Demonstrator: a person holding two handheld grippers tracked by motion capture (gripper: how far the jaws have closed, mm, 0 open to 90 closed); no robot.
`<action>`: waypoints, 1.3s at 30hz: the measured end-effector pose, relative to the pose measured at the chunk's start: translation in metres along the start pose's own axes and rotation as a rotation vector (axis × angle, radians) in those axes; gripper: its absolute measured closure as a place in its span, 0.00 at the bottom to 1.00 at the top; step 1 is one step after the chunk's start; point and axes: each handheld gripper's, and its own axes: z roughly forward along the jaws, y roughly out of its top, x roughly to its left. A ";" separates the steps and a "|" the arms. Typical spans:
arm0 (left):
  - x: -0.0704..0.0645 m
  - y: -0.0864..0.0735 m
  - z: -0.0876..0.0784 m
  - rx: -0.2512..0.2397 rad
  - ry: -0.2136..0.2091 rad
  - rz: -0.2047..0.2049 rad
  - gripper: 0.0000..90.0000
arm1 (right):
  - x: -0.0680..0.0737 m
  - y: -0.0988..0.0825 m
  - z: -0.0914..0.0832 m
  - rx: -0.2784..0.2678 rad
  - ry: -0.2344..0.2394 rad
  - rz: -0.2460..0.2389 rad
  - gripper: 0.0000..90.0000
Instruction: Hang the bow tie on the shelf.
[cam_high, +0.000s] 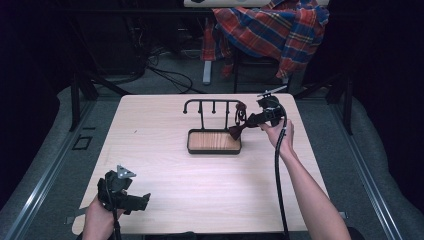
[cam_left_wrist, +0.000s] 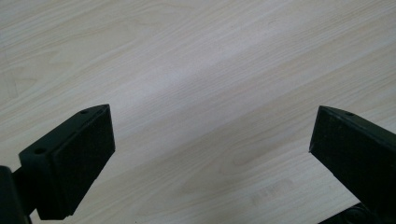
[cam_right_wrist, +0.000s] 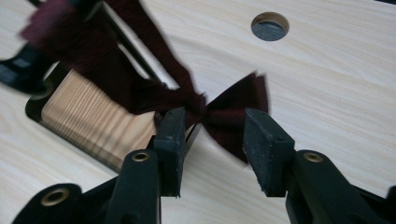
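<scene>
A dark red bow tie (cam_high: 235, 131) hangs by its strap from the right end of a black hook rack (cam_high: 210, 102), which stands on a wooden base tray (cam_high: 214, 141). My right gripper (cam_high: 243, 125) reaches in from the right. In the right gripper view the bow tie (cam_right_wrist: 233, 109) lies between the open jaws of that gripper (cam_right_wrist: 212, 126), its knot by the left fingertip (cam_right_wrist: 173, 126), and its strap (cam_right_wrist: 156, 44) runs up to the rack. My left gripper (cam_high: 145, 200) rests low at the table's near left, and its jaws (cam_left_wrist: 212, 128) stand open over bare wood.
A plaid shirt (cam_high: 272, 27) is draped over a chair behind the table. Cables lie on the floor (cam_high: 170, 75) beyond the far edge. A round cable hole (cam_right_wrist: 270, 25) opens in the tabletop past the bow tie. The right gripper's cable (cam_high: 277, 175) trails along the forearm.
</scene>
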 end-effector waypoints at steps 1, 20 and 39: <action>0.000 0.000 0.000 0.000 0.000 0.000 0.00 | 0.000 0.000 0.000 0.000 0.000 0.000 0.66; -0.001 0.000 0.000 0.000 0.003 0.001 0.00 | 0.022 -0.019 -0.039 0.039 0.090 -0.172 0.37; 0.000 0.000 0.000 0.000 0.001 -0.001 0.00 | 0.034 -0.064 -0.065 0.082 0.111 -0.242 0.15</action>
